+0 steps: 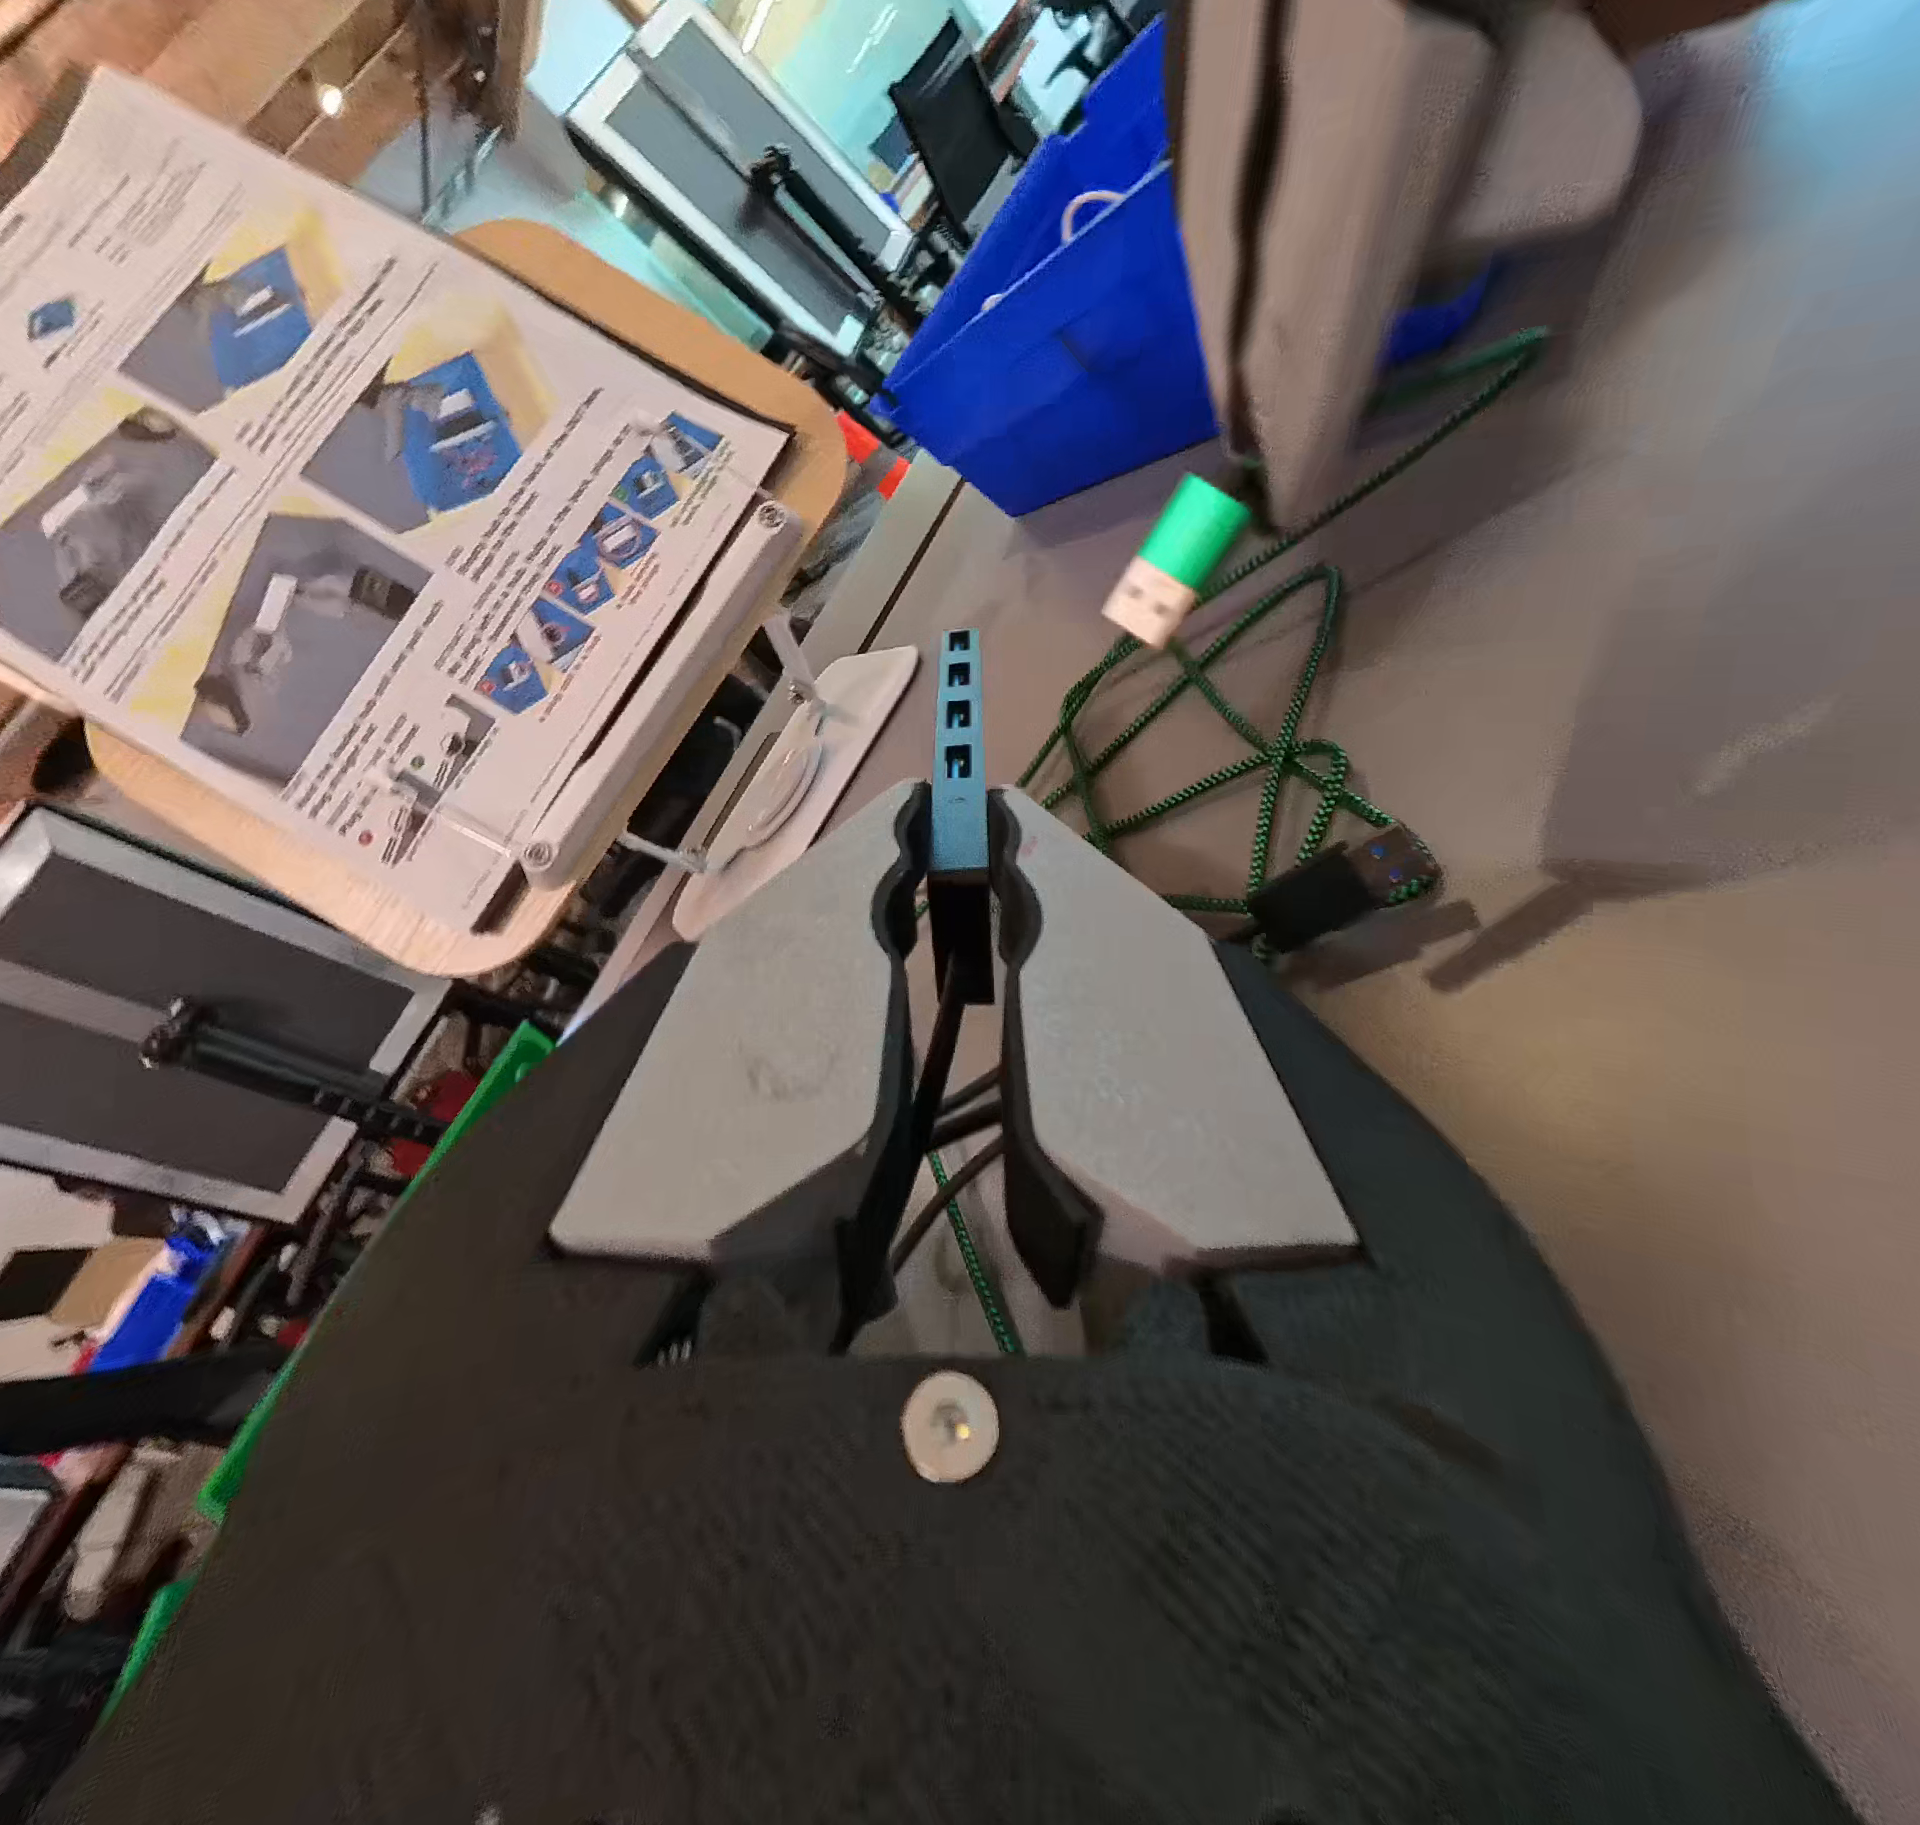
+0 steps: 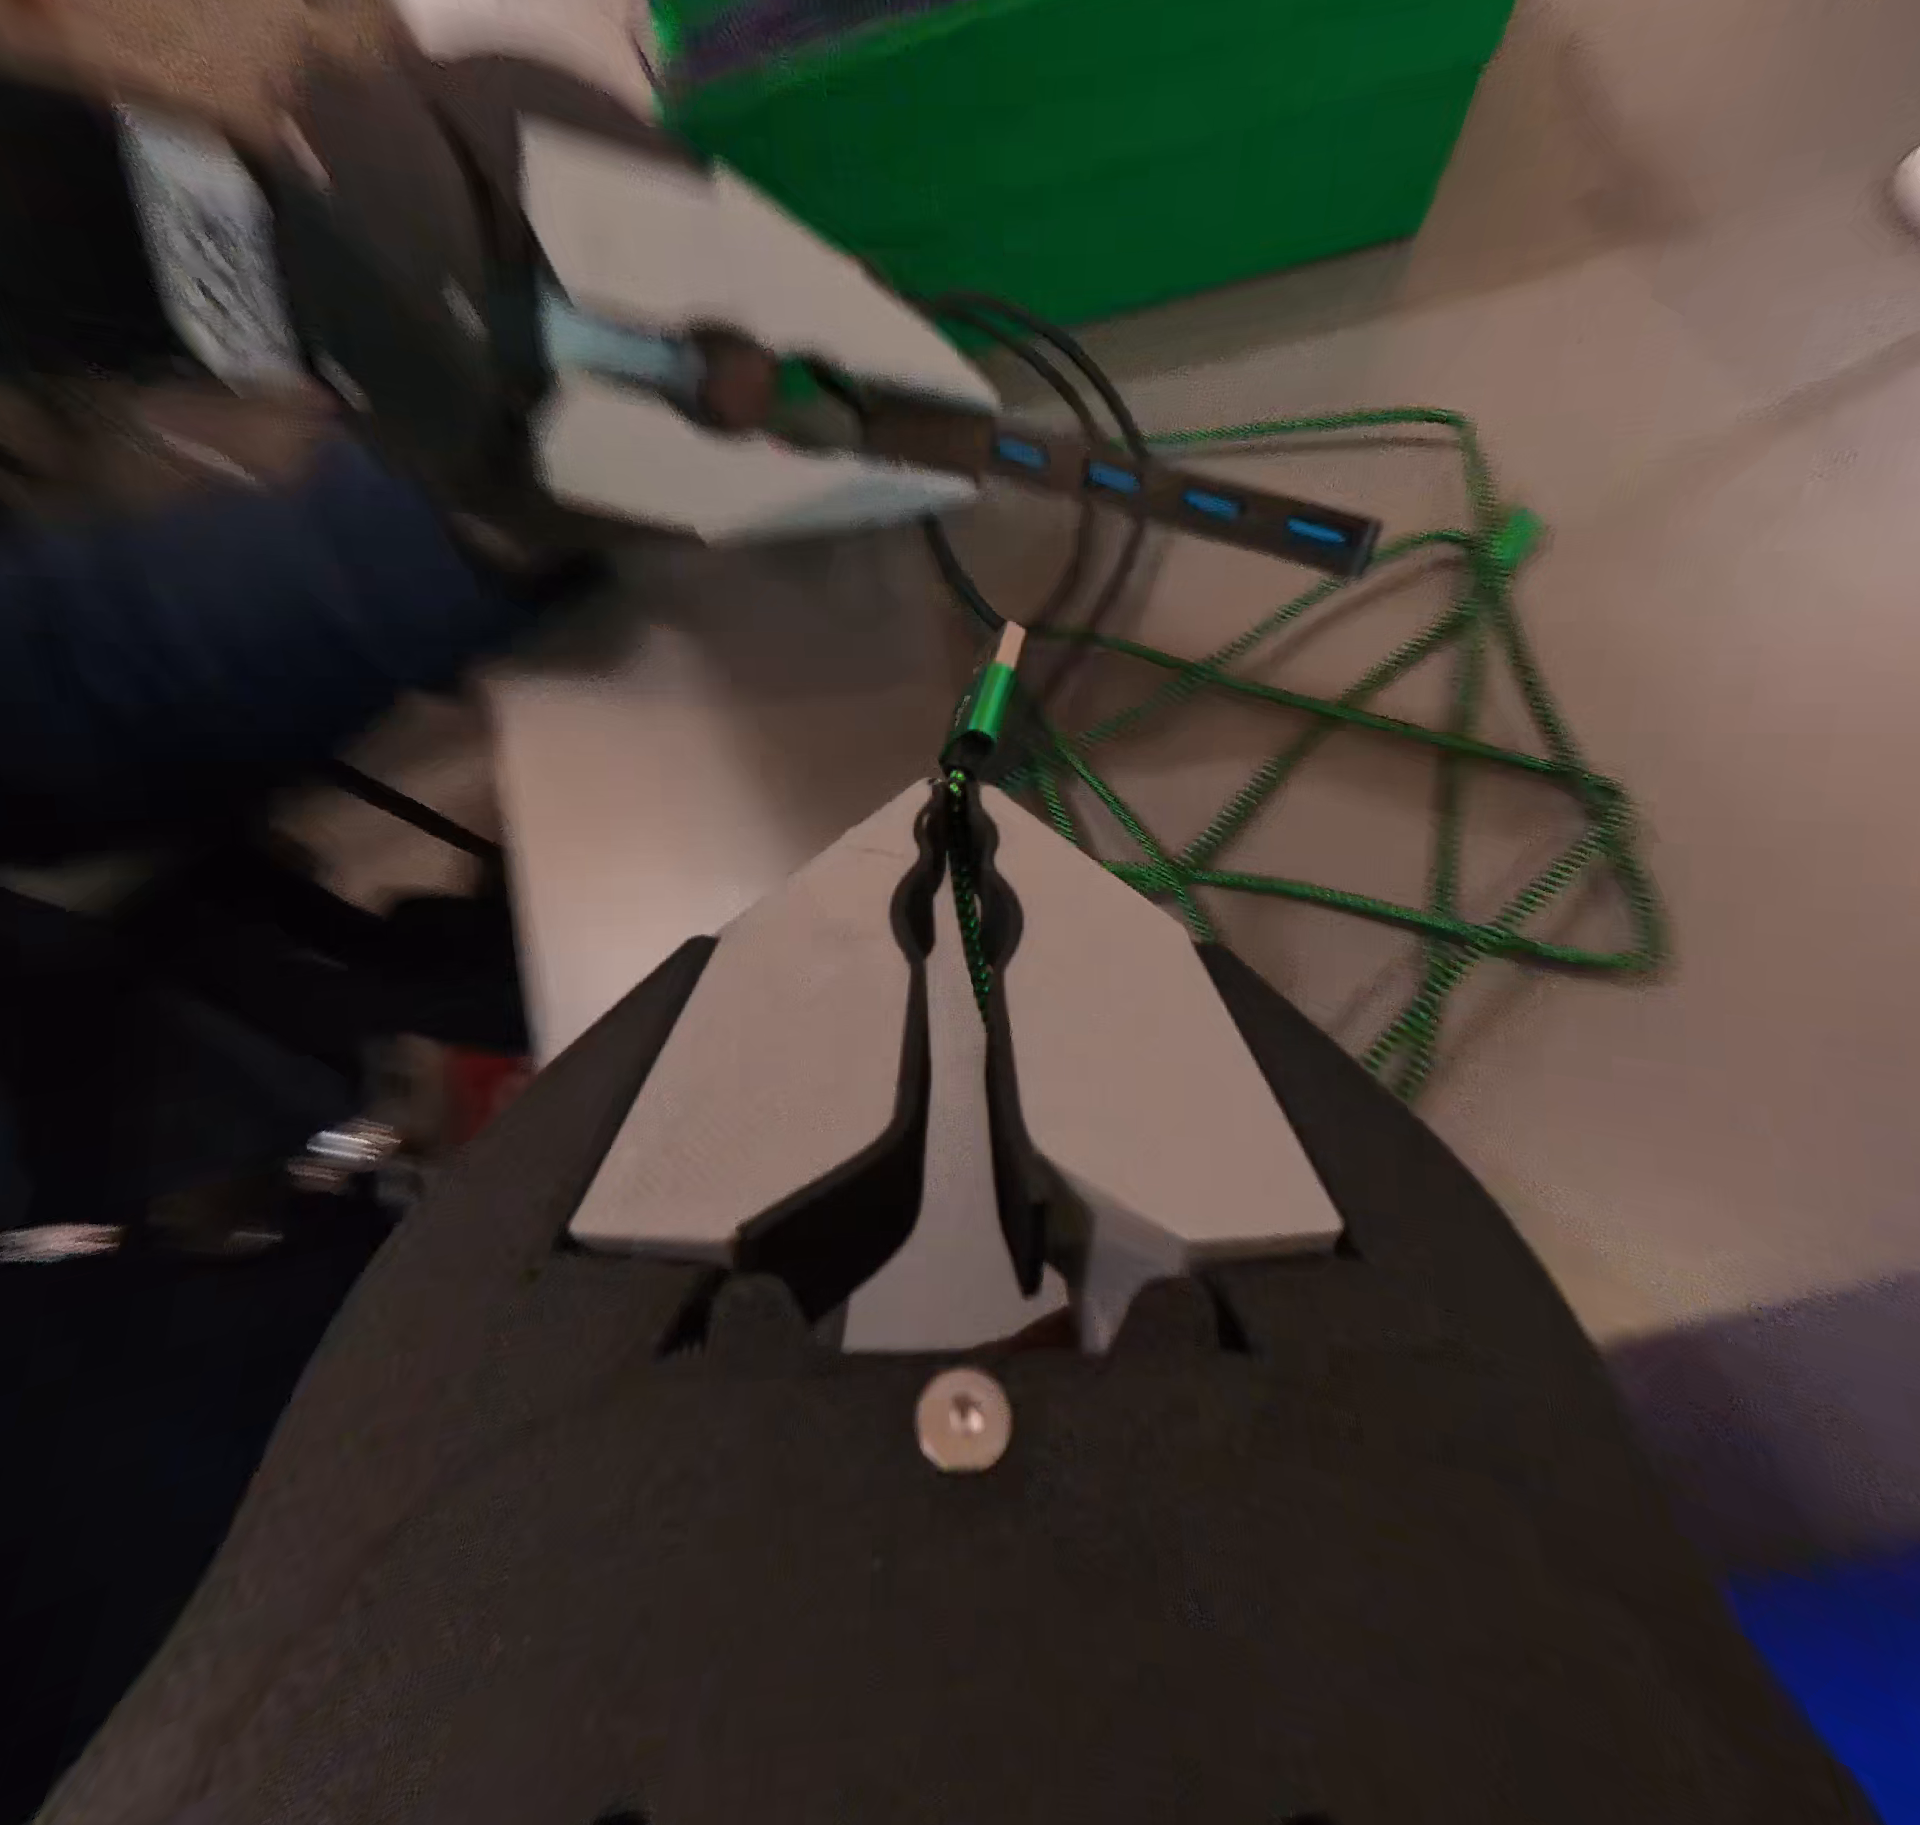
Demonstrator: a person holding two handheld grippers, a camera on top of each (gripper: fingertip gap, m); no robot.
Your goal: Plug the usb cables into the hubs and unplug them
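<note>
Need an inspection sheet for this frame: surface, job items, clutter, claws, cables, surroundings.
Surface: grey table, mostly bare.
Job's things: USB hub held off the table, four ports showing, all unplugged; green USB plug near it, not inserted.
Clutter: blue bin, green bin, instruction sheet on a stand.
Grippers: left claw shut on the hub; right claw shut on the cable just behind the plug.
Cables: green braided cable looped loosely on the table; black hub lead.
Surroundings: monitors and desks behind, blurred.
</note>
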